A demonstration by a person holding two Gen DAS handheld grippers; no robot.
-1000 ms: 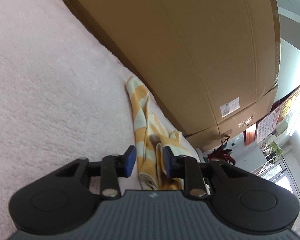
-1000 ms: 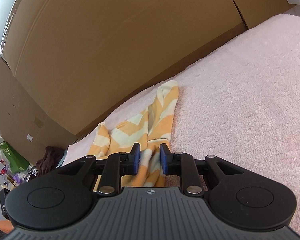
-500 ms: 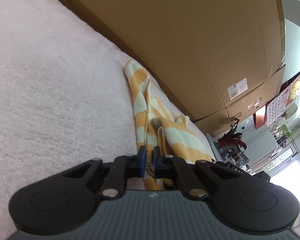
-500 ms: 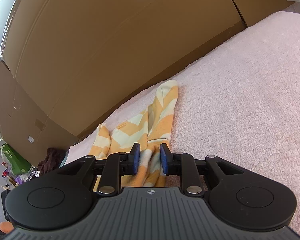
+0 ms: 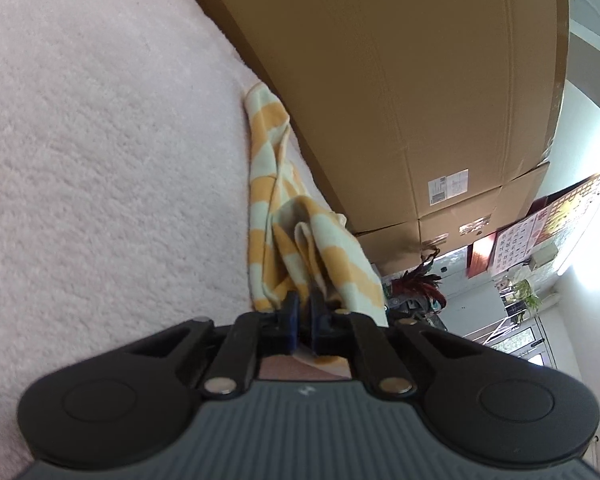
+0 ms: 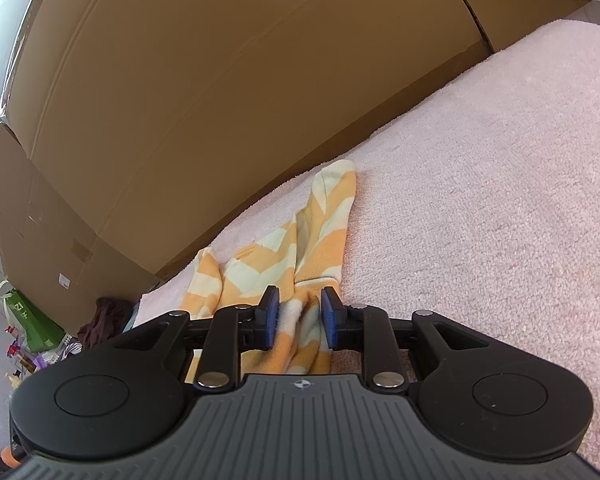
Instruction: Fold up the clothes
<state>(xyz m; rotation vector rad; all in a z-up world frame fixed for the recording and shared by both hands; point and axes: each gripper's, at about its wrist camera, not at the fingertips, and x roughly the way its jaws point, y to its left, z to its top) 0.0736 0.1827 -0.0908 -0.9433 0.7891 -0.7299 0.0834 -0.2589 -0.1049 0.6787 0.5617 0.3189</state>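
1. The left hand-held gripper was pinched shut on a fold of the striped cloth, at the end of the cloth nearest to it.
2. The right hand-held gripper had its blue pads on both sides of a bunch of the same striped cloth. The pads looked like they were squeezing the bunch.
3. From each hand-held gripper the cloth ran straight ahead, long and thin, out to a rounded tip. So both hands were at near parts of the cloth, and the far tip was free.
4. I think the next move would lift or pull the cloth to spread it out.
5. The cloth lay on a fluffy pink blanket.
6. Big brown cardboard boxes stood right behind the cloth.
7. Past the boxes was a bright room with a wall calendar.
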